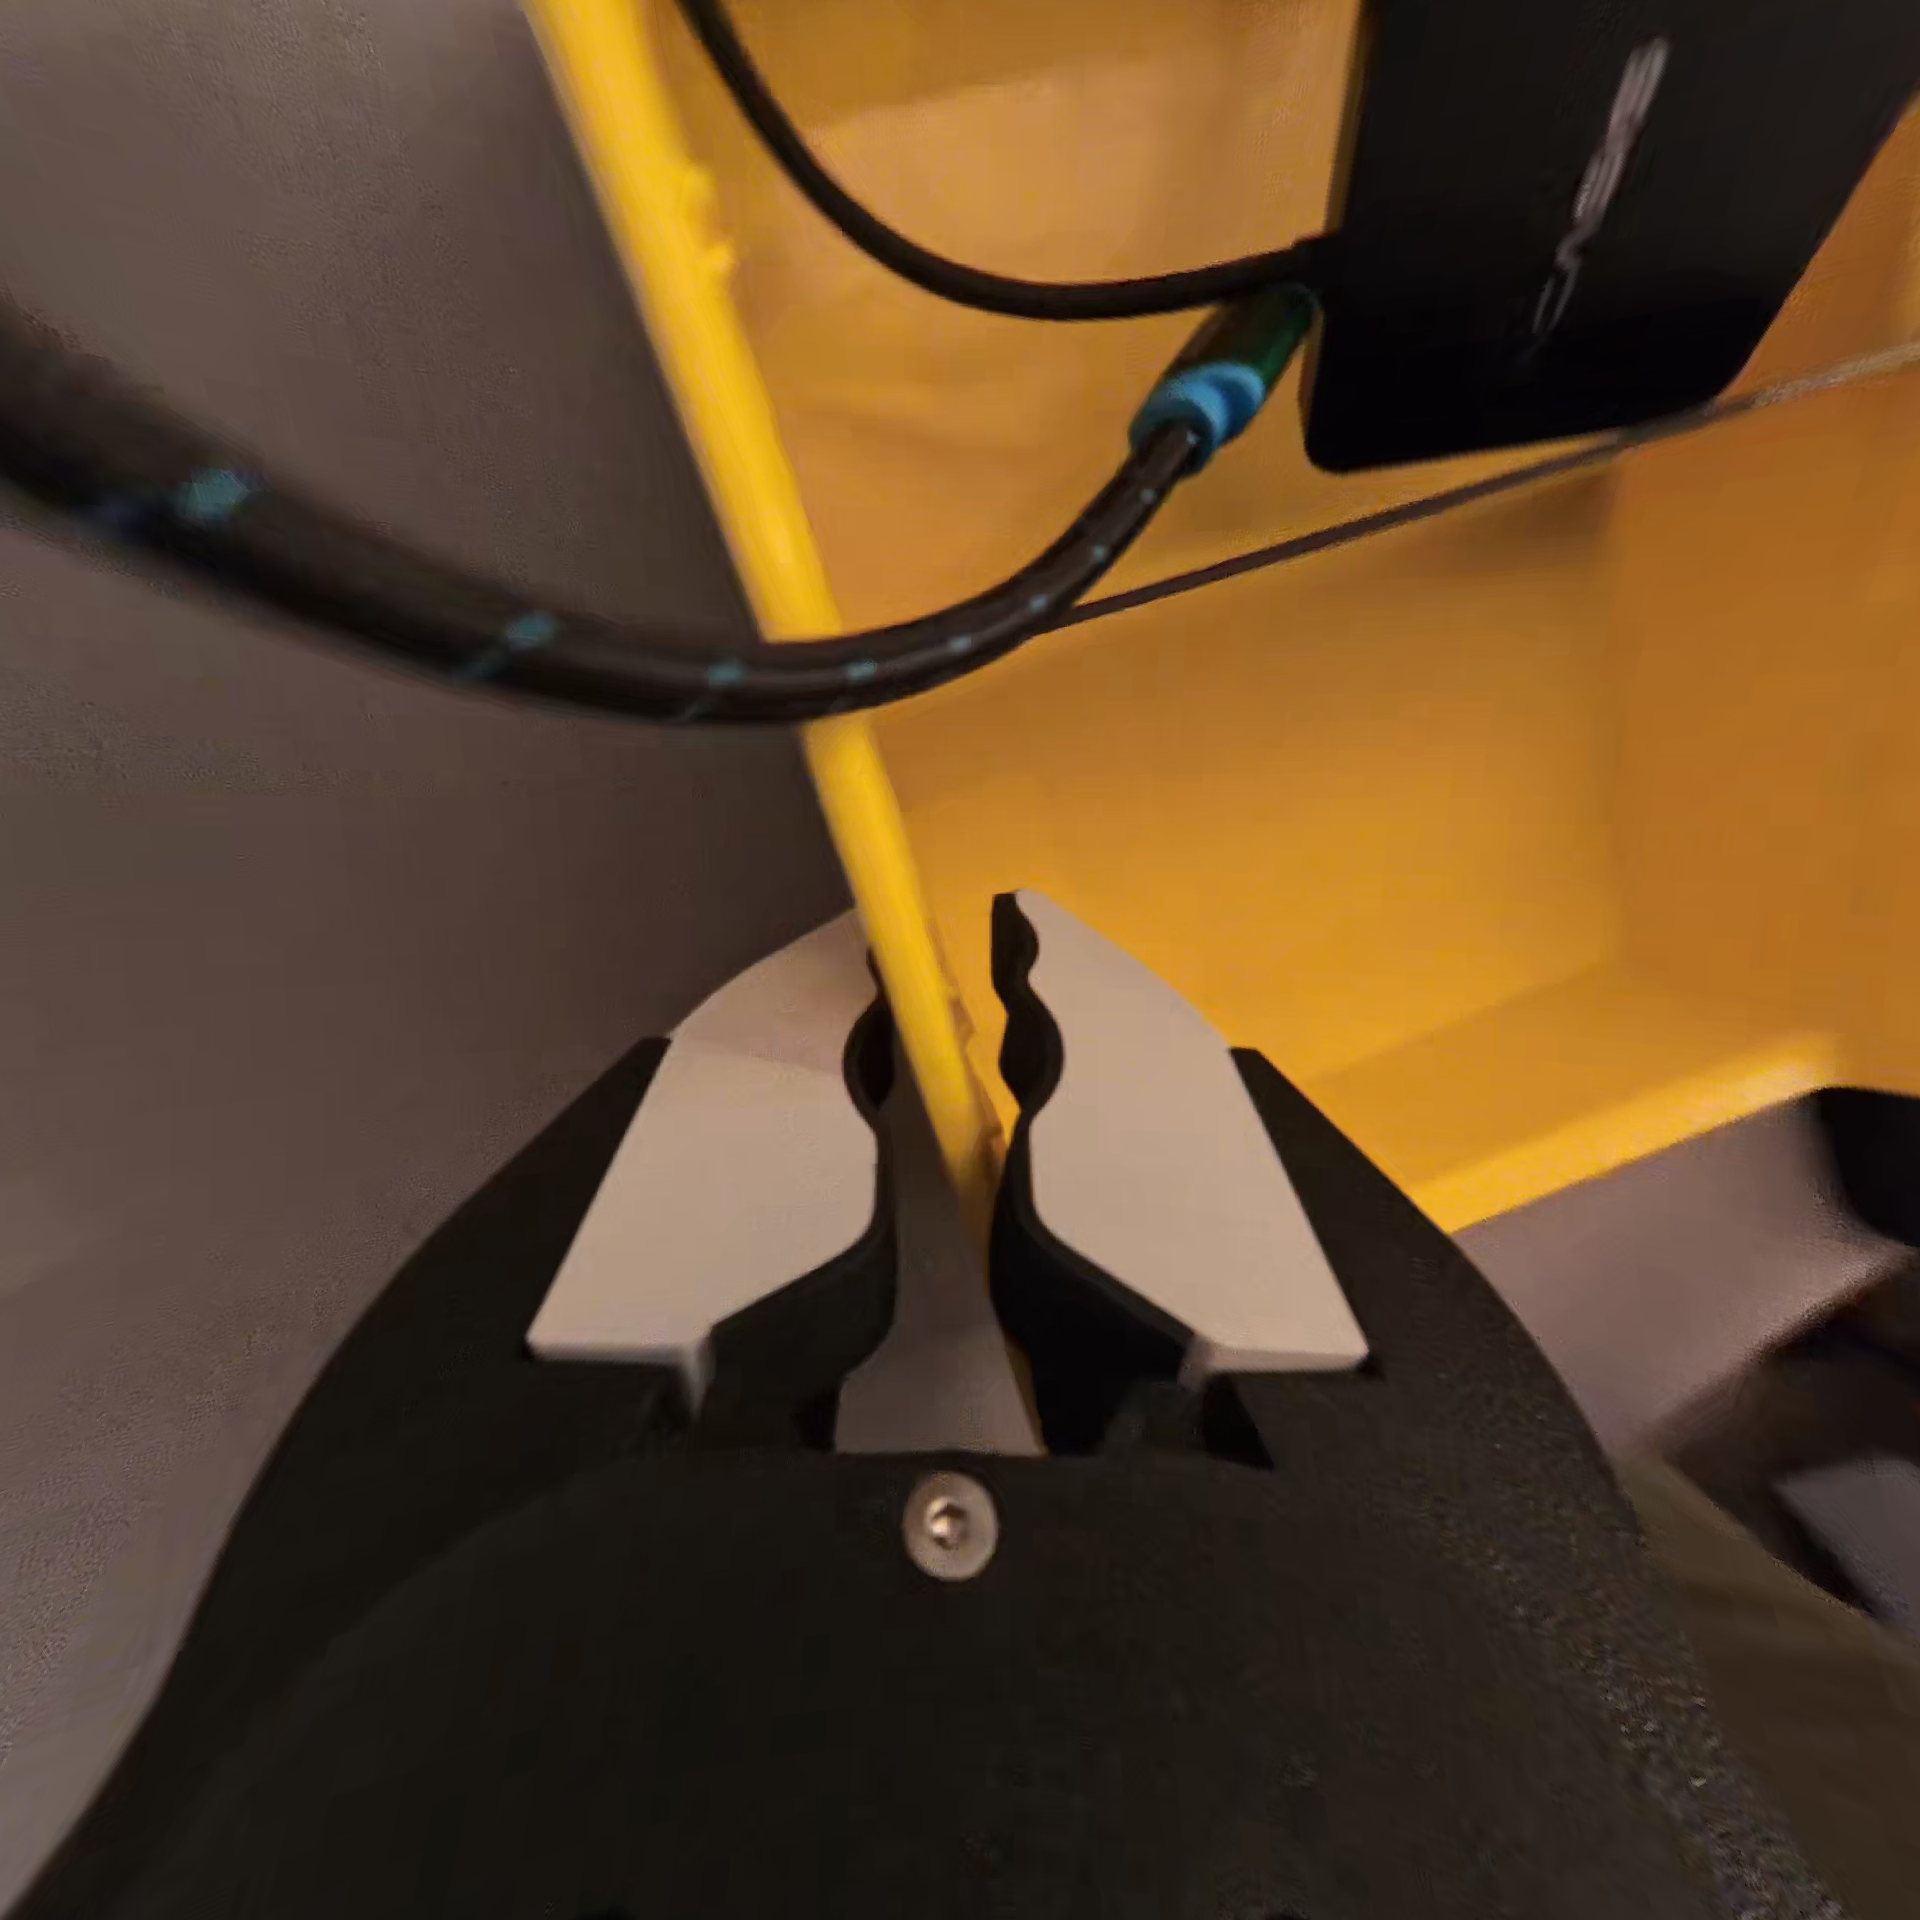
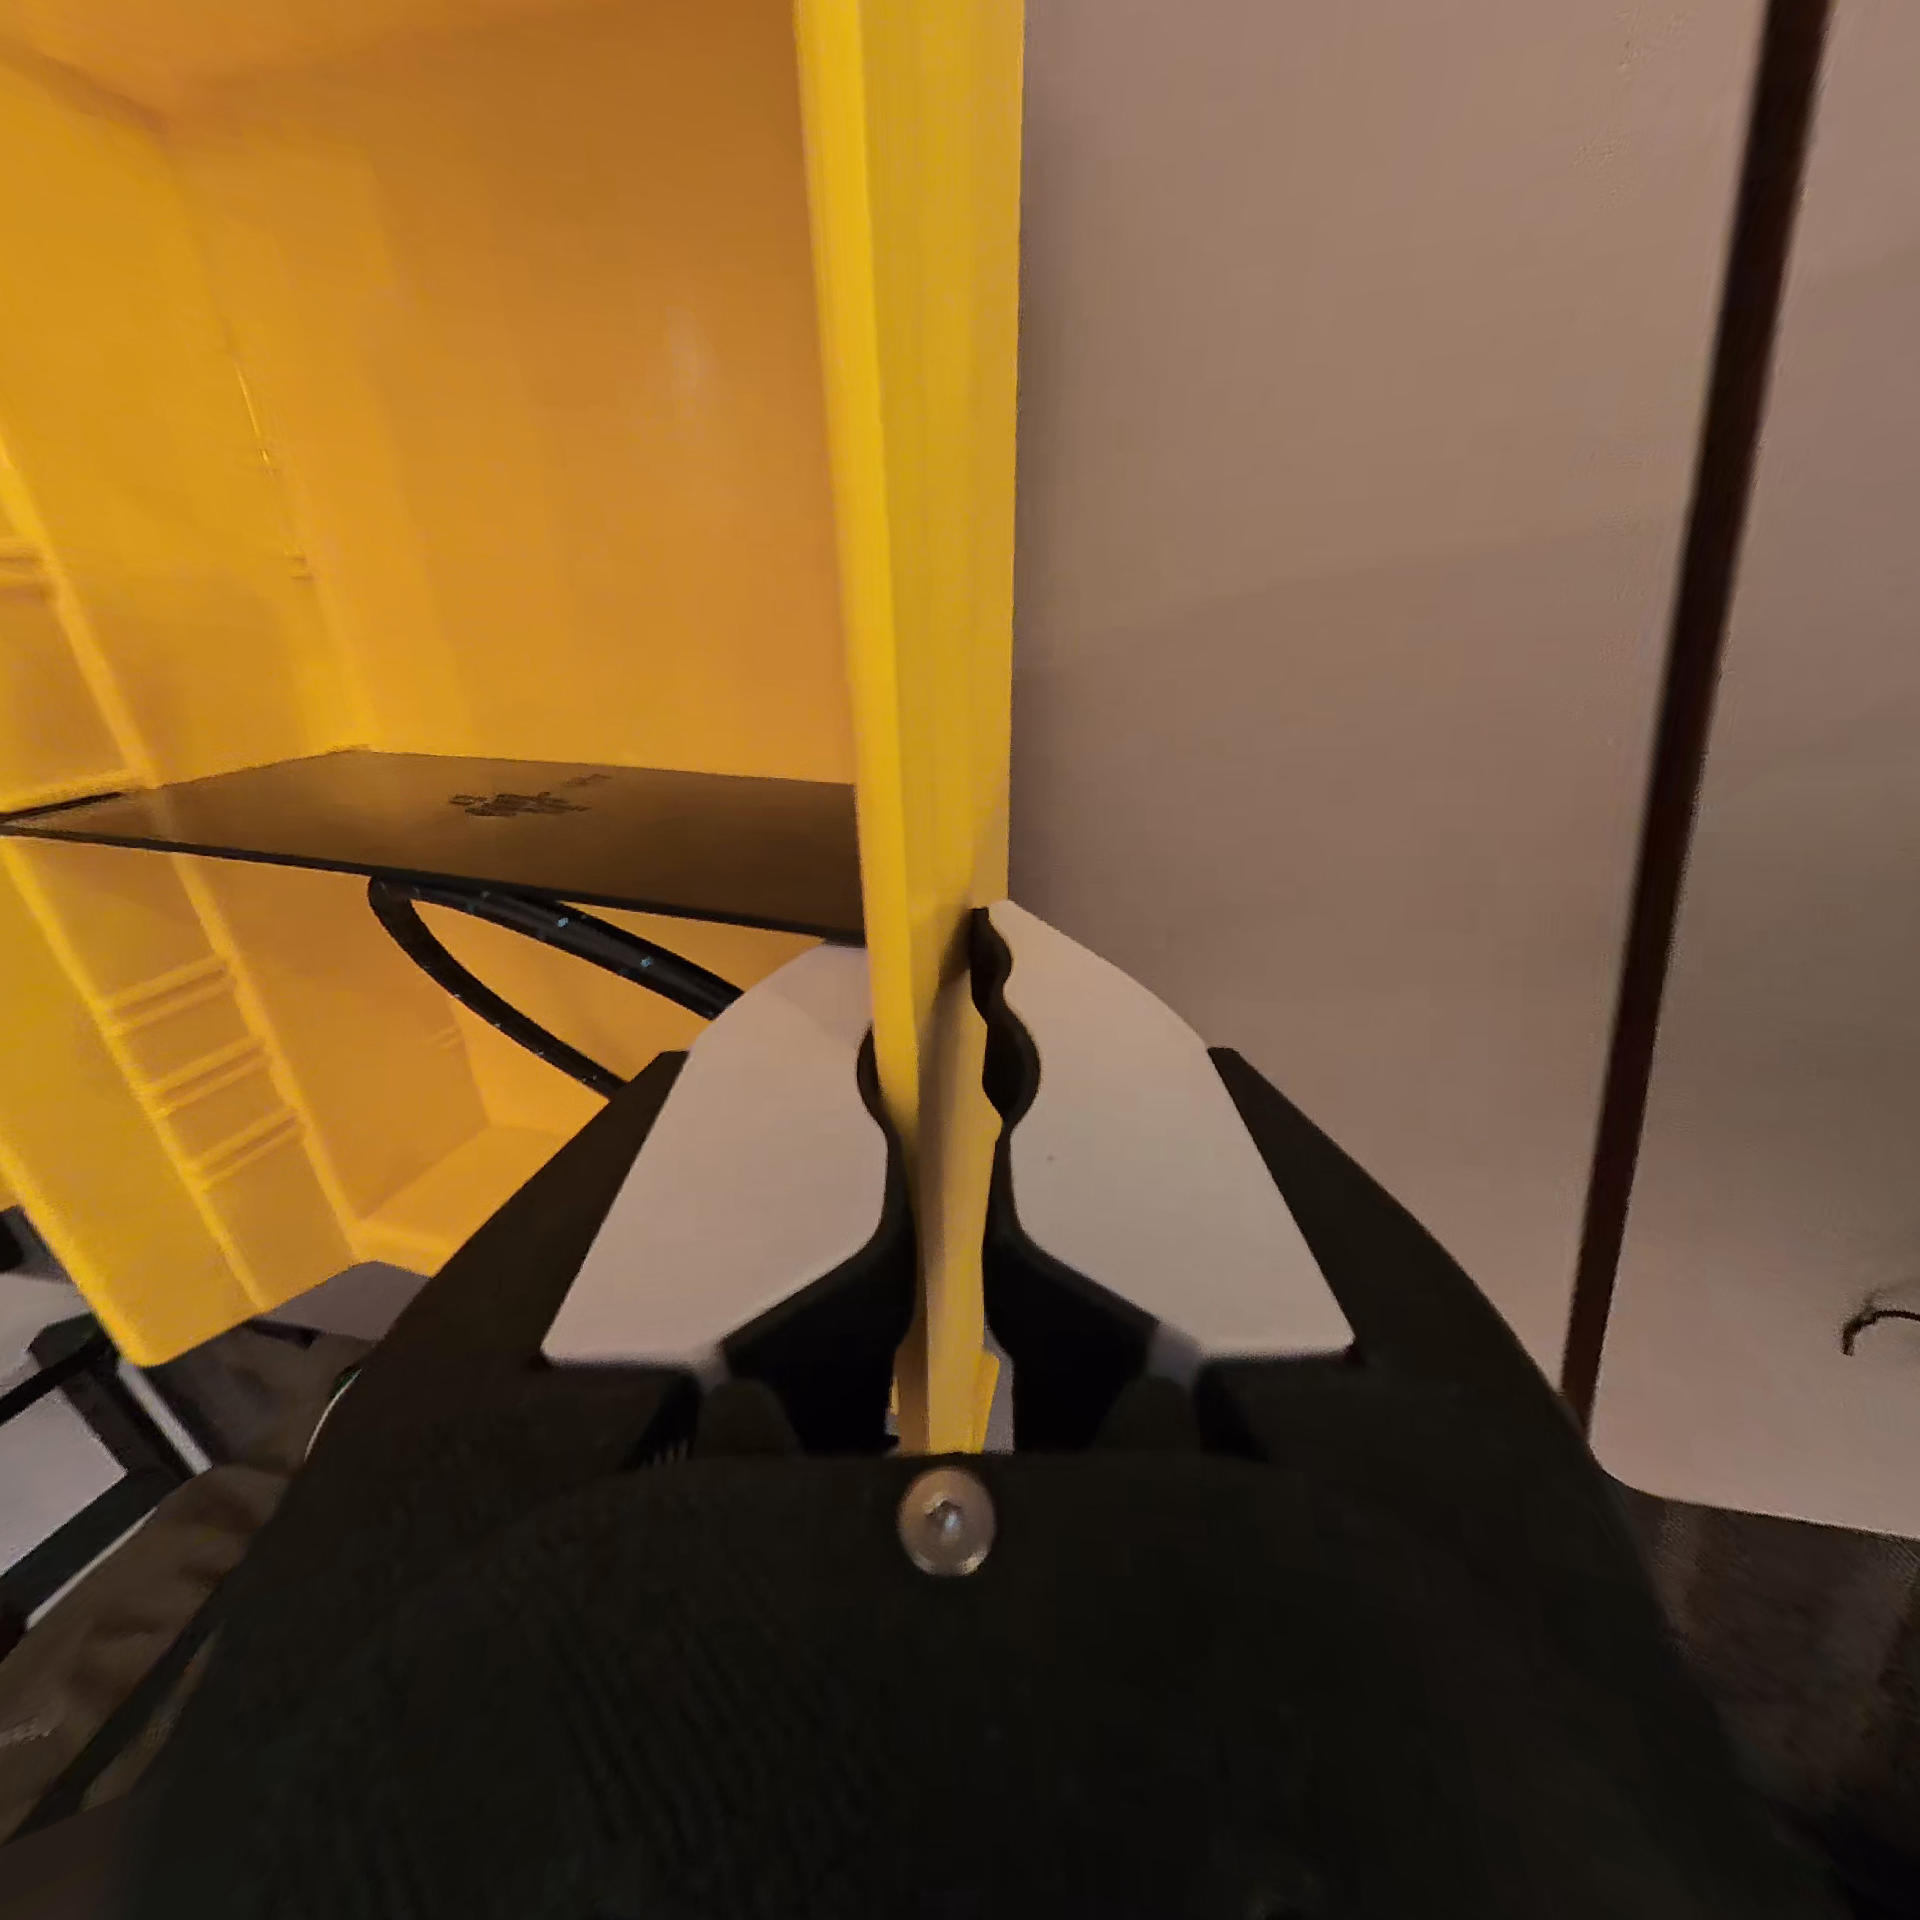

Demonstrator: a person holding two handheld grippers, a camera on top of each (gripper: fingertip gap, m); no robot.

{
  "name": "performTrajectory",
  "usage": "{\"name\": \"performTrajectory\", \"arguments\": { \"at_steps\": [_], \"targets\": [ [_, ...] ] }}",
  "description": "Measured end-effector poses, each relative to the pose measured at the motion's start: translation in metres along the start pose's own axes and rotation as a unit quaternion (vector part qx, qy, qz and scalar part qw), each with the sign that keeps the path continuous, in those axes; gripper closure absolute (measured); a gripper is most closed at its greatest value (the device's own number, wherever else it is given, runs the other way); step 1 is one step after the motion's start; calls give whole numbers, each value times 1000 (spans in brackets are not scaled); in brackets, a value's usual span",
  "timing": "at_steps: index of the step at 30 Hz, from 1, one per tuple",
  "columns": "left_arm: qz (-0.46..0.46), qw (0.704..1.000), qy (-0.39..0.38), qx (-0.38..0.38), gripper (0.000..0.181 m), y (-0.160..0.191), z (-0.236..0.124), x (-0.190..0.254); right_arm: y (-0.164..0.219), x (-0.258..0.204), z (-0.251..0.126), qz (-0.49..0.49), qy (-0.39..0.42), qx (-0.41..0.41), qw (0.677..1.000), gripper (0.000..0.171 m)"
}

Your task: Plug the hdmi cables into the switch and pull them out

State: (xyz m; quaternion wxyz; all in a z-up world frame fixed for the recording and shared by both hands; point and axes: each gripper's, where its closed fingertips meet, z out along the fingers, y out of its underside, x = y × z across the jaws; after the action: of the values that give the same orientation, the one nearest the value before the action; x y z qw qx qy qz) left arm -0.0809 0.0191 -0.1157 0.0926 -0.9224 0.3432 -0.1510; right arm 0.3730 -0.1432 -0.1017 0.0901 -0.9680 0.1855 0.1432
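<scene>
A black switch box [image 1: 1558, 208] sits inside a yellow bin [image 1: 1195, 831], at the upper right of the left wrist view. A braided black HDMI cable with blue flecks [image 1: 727, 675] is plugged into it by a connector with a blue collar [image 1: 1205, 400]. A thinner black cable [image 1: 831, 208] also runs to the box. My left gripper [image 1: 935, 925] is shut on the bin's rim [image 1: 686, 260]. My right gripper [image 2: 914, 935] is shut on the bin's opposite wall [image 2: 914, 416]. The braided cable [image 2: 499, 997] loops under a thin black panel [image 2: 520, 821].
The thin black panel's edge [image 1: 1351, 530] crosses the bin in the left wrist view. A pale wall [image 2: 1299, 520] stands just outside the bin, with a dark vertical strip [image 2: 1714, 520] farther right. Dark objects [image 1: 1849, 1351] lie below the bin. Left tips to right tips: about 50 cm.
</scene>
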Motion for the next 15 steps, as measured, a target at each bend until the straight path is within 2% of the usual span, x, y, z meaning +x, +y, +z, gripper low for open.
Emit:
{"name": "performTrajectory", "arguments": {
  "at_steps": [1,4,7,10,15],
  "targets": [
    [-7,1000,16,2,169,3,-3,-8,0,-6,3,-2,-9,-6,1000,162],
    [11,1000,-18,-3,176,15,-15,-46,-5,-22,14,-6,-21,-15,1000,161],
    [-25,999,40,-6,174,31,-26,-67,-13,-39,25,-4,-31,-25,999,161],
    [-22,1000,11,-19,175,51,-39,-99,-24,-58,38,-2,-37,-27,999,161],
    [-94,995,12,-6,173,82,-62,-152,-46,-81,52,-28,-7,-11,1000,161]
  ]
}}
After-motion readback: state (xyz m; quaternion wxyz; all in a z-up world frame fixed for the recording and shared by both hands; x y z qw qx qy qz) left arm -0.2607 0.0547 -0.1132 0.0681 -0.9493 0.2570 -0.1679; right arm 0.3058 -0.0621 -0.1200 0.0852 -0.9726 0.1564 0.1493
